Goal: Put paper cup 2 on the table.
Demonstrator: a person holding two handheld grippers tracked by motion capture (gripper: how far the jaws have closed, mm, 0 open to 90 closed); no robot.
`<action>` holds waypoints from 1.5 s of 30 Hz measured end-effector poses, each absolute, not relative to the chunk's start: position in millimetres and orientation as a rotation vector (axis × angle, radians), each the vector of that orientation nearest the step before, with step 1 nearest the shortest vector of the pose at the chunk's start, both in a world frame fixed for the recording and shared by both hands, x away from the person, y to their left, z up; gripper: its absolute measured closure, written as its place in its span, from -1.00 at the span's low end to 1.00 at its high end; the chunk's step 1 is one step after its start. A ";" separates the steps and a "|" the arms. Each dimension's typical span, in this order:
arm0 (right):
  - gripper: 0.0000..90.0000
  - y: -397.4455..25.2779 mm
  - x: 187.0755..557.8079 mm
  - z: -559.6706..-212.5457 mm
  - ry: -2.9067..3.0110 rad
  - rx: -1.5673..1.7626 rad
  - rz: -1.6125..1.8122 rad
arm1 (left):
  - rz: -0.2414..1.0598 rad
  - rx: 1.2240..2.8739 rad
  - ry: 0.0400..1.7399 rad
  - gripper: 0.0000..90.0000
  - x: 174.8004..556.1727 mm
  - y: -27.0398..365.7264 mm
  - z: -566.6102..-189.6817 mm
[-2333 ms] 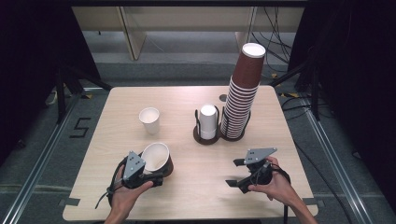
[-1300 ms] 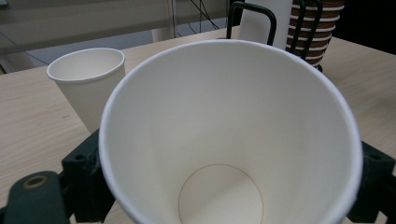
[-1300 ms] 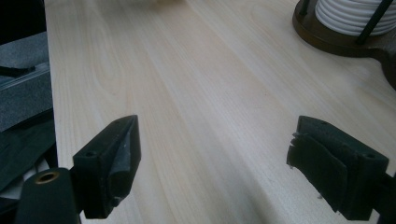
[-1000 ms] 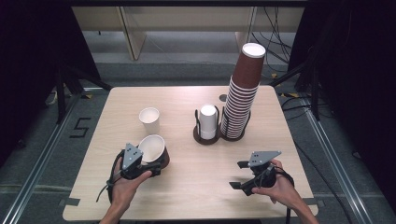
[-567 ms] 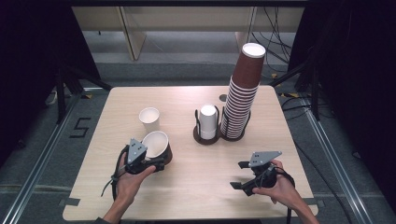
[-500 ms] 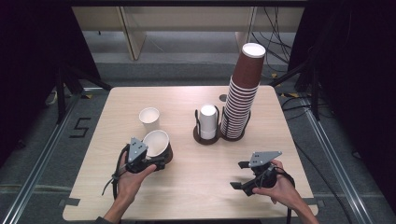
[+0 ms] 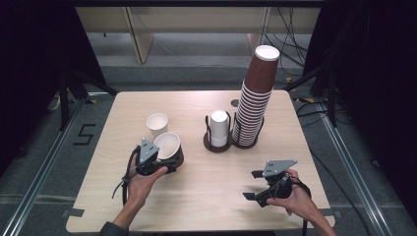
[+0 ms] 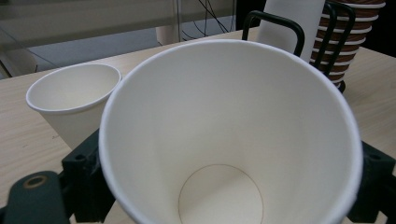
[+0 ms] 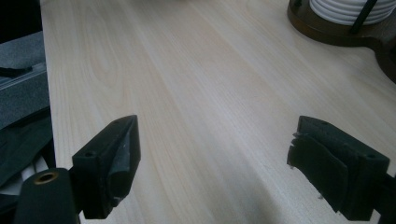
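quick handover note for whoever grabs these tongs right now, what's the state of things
Left tongs: shut on a brown cup, tilted, just in front of the white cup.
Right tongs: open, holding nothing, over bare table at the front right.
Cup holder keeps a white stack and a tall brown stack.
Done: one brown cup picked up.
Left: probably set it down, perhaps by the white cup.

The left tool [image 7: 156,160] is black, topped by a grey three-cornered plate, with a black cable looping from its rear; the right tool [image 7: 256,186] is black too, under a like grey plate, its cable trailing behind the hand; each jaw is a blocky black pad, matte and scuffed; a brass-ringed hole sits low beside the near jaw; a dark sleeve [image 7: 111,229] covers the left forearm.
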State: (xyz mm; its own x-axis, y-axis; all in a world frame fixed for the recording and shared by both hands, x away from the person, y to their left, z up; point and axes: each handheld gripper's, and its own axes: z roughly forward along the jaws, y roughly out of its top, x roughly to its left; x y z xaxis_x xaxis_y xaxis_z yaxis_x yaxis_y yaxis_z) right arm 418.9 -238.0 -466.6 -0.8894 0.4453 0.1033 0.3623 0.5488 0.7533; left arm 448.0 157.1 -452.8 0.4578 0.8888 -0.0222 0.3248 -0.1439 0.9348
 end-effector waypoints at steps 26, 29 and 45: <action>-0.64 -238.0 418.7 -468.2 2.696 0.703 1.267 | 0.725 1.736 1.139 -0.73 506.2 134.0 -453.1; -0.64 -237.9 419.1 -468.8 2.691 0.704 1.266 | 0.732 1.747 1.146 -0.73 512.8 128.8 -452.7; -0.64 -237.9 419.6 -469.0 2.693 0.687 1.271 | 0.790 1.796 1.196 -0.73 543.1 109.9 -451.7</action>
